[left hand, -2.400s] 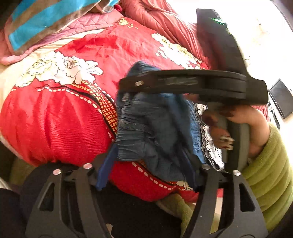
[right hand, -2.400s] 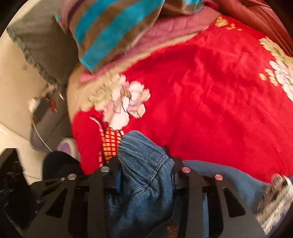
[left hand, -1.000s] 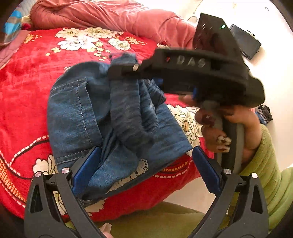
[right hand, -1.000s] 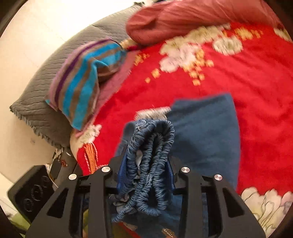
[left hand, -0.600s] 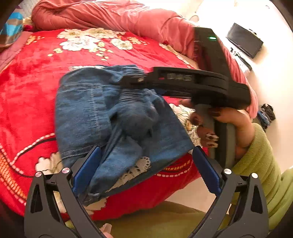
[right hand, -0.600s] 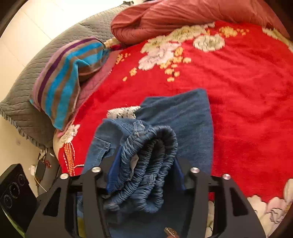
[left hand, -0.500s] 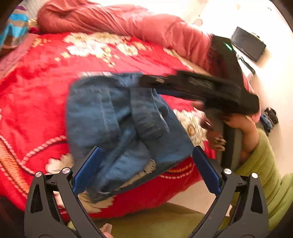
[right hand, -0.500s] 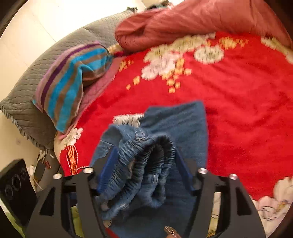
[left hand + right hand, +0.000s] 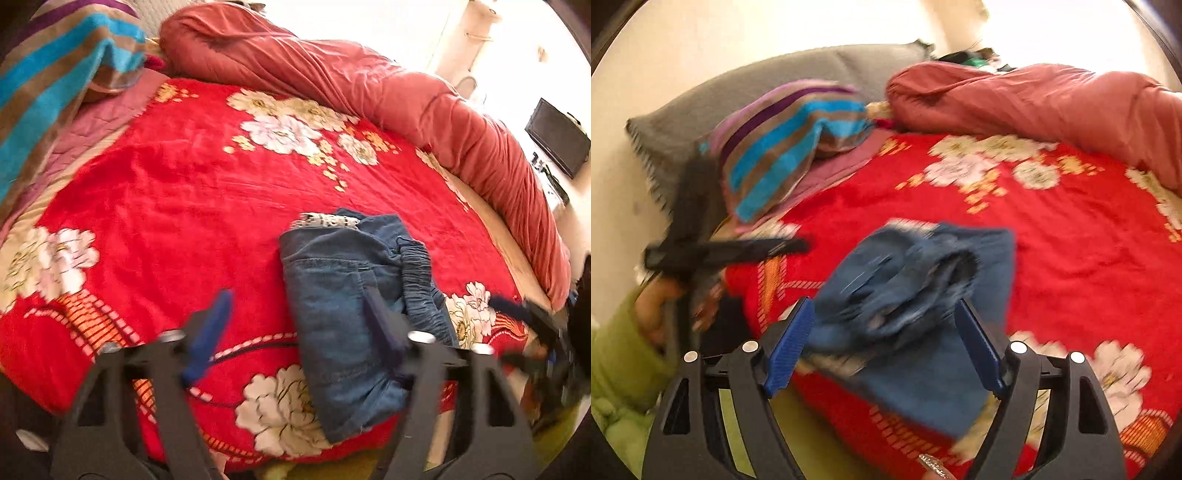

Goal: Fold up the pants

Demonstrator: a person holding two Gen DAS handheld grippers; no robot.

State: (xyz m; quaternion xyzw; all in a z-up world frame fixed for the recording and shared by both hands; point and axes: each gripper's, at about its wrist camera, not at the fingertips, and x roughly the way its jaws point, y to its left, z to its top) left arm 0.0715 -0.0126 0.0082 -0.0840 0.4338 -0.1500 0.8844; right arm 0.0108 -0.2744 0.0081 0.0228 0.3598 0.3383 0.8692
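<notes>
Red floral bedspread (image 9: 177, 206) fills our left wrist view; the pants (image 9: 343, 295) lie bundled near the bed's front edge and could slip off. Our left claw (image 9: 295, 325) is closing on nothing. From the right wrist, our right claw (image 9: 882, 343) gapes empty, having released the waistband it clamped a second ago.
</notes>
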